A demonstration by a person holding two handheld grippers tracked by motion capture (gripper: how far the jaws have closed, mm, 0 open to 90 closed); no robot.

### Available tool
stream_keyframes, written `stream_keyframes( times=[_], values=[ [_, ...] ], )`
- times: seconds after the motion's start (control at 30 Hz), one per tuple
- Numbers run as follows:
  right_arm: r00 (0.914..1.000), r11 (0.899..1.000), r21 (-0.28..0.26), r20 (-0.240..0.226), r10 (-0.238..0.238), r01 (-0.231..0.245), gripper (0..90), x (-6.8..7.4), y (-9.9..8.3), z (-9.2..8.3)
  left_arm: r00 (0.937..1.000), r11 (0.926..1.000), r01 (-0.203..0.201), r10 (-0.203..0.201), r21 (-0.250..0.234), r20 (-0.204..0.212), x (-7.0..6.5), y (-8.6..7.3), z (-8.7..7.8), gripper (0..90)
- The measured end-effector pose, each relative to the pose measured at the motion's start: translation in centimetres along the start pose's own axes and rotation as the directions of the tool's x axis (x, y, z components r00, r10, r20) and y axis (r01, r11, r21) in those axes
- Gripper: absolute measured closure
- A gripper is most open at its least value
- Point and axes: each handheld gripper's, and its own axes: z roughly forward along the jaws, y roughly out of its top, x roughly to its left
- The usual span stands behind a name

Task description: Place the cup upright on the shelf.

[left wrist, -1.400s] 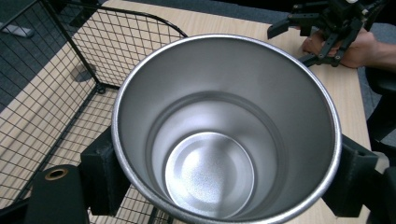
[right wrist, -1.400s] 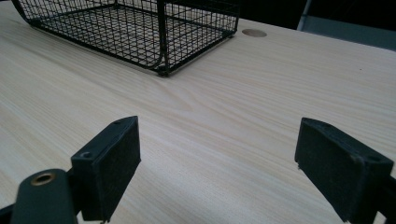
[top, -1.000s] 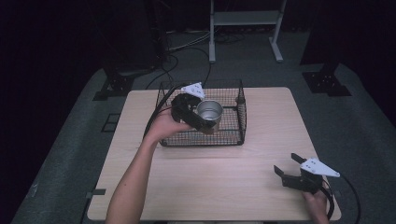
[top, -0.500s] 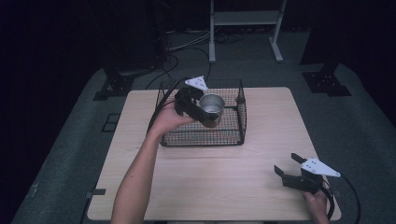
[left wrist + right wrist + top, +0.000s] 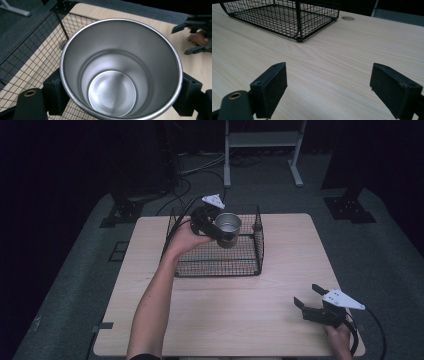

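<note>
**Steel cup held over the wire basket, not yet set down**

The left tongs (image 5: 220, 227) have a stainless steel cup (image 5: 228, 226) gripped between their jaws, one black pad pressed on each side of the cup's wall just under the rim. In the left gripper view the cup (image 5: 120, 67) is open-mouthed, empty and roughly upright, tipped slightly toward the camera. It hangs above the black wire basket (image 5: 250, 265), over the basket's far half, and appears clear of the mesh floor rather than resting on it.

Judging by this, the pick-up is done and the carry is well along. What remains is either lowering the cup into the basket and letting go, or lifting it out to the bench (image 5: 210, 320); the pictures do not settle which.

The right tongs (image 5: 307, 302) rest near the bench's near right corner, well apart from the basket, jaws spread wide with nothing between them but bare wood.
</note>
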Motion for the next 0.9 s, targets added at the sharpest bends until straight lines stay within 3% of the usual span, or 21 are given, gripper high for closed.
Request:
stream_keyframes(
  times=[0.23, 0.43, 0.9],
  values=[
    [1.0, 1.0, -0.002, -0.003, -0.001, 0.001, 13.5, 0.0, 0.0, 0.0, 0.9994, 0.9994, 0.035, -0.035, 0.001, -0.004, 1.0, -0.4, 2.0, 17.8],
    [1.0, 1.0, -0.001, -0.006, 0.0, 0.0, 13.5, -0.1, 0.0, -0.1, 0.9996, 0.9989, 0.023, -0.023, 0.042, -0.015, 1.4, -0.6, 3.4, 17.8],
    [0.9999, 1.0, -0.004, -0.012, 0.008, -0.008, 13.5, -0.1, 0.0, 0.0, 0.997, 0.9949, 0.069, -0.066, 0.073, -0.041, 2.4, -1.9, 5.7, 17.8]
  ],
)
